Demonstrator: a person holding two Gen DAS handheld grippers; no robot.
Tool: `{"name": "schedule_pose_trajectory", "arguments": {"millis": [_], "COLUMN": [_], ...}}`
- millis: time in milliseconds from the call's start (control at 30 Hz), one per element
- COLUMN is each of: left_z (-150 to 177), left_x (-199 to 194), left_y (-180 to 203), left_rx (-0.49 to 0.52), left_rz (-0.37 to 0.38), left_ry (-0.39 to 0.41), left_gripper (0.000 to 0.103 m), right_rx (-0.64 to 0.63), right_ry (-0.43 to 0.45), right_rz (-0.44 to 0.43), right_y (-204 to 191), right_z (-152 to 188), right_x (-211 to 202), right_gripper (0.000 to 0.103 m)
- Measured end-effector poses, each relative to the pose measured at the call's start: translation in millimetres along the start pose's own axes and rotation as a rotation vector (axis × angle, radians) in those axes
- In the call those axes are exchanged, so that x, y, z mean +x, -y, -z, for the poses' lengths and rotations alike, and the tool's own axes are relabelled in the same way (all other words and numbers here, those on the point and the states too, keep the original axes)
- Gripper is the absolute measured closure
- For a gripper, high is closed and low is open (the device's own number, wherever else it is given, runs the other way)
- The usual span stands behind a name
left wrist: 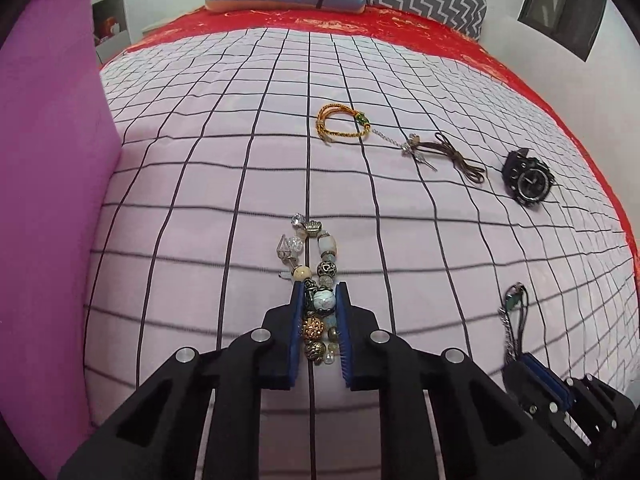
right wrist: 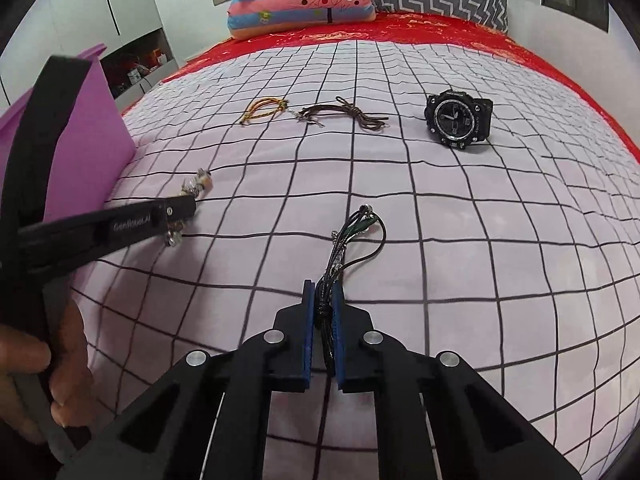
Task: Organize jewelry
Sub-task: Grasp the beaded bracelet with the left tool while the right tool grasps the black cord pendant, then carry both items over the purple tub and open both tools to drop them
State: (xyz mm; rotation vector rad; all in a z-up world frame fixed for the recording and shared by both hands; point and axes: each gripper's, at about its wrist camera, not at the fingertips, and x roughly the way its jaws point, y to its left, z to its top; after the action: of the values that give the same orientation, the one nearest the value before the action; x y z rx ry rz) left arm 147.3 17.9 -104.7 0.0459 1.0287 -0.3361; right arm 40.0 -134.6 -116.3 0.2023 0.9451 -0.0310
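While the left gripper [left wrist: 319, 300] pinches the bead bracelet [left wrist: 316, 280] near the bed's [left wrist: 200, 200] left edge by the purple box [left wrist: 48, 200], lift gently. Right view: right gripper [right wrist: 323, 300] clamps the black cord [right wrist: 344, 248] mid-bed; raise straight so nothing snags.

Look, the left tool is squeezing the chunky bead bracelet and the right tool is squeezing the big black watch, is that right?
Not quite. The left tool does squeeze the chunky bead bracelet, but the right tool squeezes a thin black cord necklace, not the watch. The right wrist view shows the big black wristwatch lying untouched farther up the pink checked bedspread.
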Motion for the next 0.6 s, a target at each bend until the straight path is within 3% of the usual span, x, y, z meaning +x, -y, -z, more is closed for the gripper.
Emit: {"name": "schedule_pose_trajectory", "arguments": {"millis": [600], "left_z": [48], "left_x": [-85], "left_y": [3], "left_rx": [-0.088], "left_rz": [0.063], "left_ry": [0.024], "left_gripper": [0.088], "right_rx": [0.04], "right_ry": [0.049], "right_rz": [-0.101], "right_y": [8], "right_z": [-8], "right_x": [-59], "right_gripper": [0.095]}}
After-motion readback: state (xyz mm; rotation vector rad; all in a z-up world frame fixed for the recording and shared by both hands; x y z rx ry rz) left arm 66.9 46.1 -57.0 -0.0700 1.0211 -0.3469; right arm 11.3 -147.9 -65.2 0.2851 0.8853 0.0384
